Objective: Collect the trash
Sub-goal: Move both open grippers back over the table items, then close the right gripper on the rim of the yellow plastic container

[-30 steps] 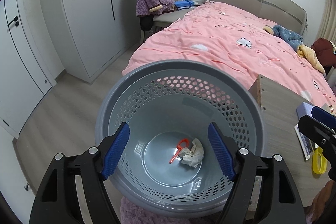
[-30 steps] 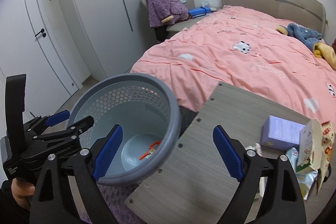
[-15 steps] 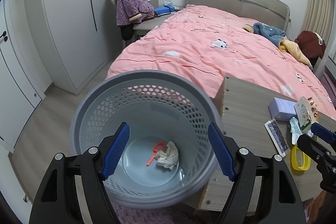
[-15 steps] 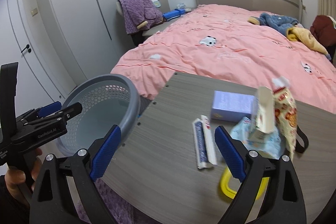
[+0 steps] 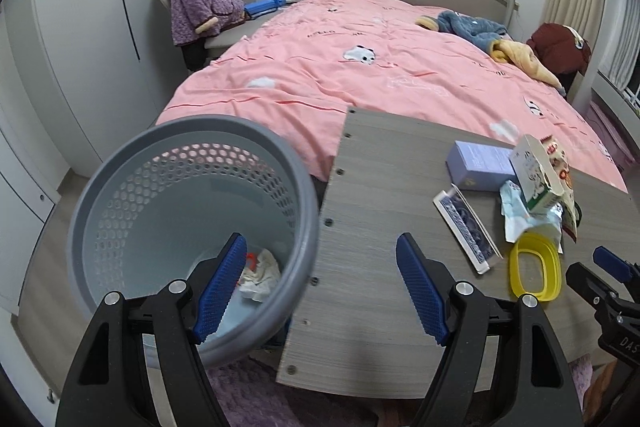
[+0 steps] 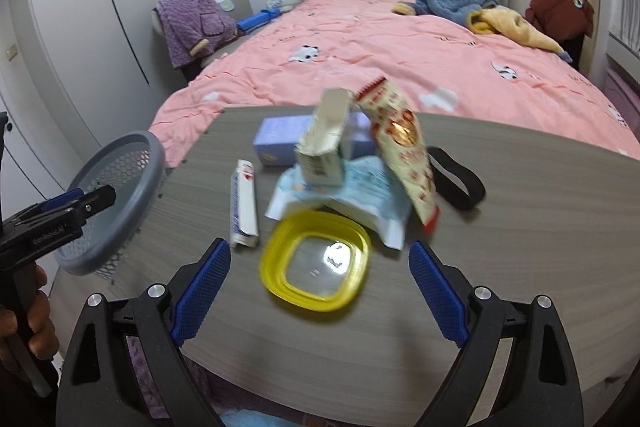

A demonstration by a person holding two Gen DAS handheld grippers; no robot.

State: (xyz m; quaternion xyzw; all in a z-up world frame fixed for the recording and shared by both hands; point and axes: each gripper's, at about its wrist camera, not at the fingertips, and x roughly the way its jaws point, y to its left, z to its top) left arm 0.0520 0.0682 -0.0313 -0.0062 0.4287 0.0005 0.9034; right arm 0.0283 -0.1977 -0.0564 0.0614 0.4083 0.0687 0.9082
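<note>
A grey perforated bin (image 5: pixel 188 195) stands left of the wooden table (image 5: pixel 380 211), holding a crumpled tissue (image 5: pixel 260 273) and a red plastic piece (image 5: pixel 251 259). On the table lie a yellow-rimmed lid (image 6: pixel 316 259), a flat toothpaste box (image 6: pixel 244 203), a milk carton (image 6: pixel 324 147), a red-patterned snack wrapper (image 6: pixel 408 147), a pale blue wipes pack (image 6: pixel 352 195) and a lilac box (image 6: pixel 276 139). My left gripper (image 5: pixel 320 283) is open over the bin's rim and table edge. My right gripper (image 6: pixel 320 287) is open around the near side of the lid.
A black band (image 6: pixel 456 179) lies right of the wrapper. A pink-covered bed (image 5: pixel 360 67) with clothes lies behind the table. A chair with a purple garment (image 5: pixel 200 3) stands by white wardrobes (image 5: pixel 80 7). A purple rug (image 5: pixel 256 395) lies below.
Both grippers swung right, from over the bin toward the table. The right gripper now faces the pile of trash and the yellow lid. Both stayed open.
</note>
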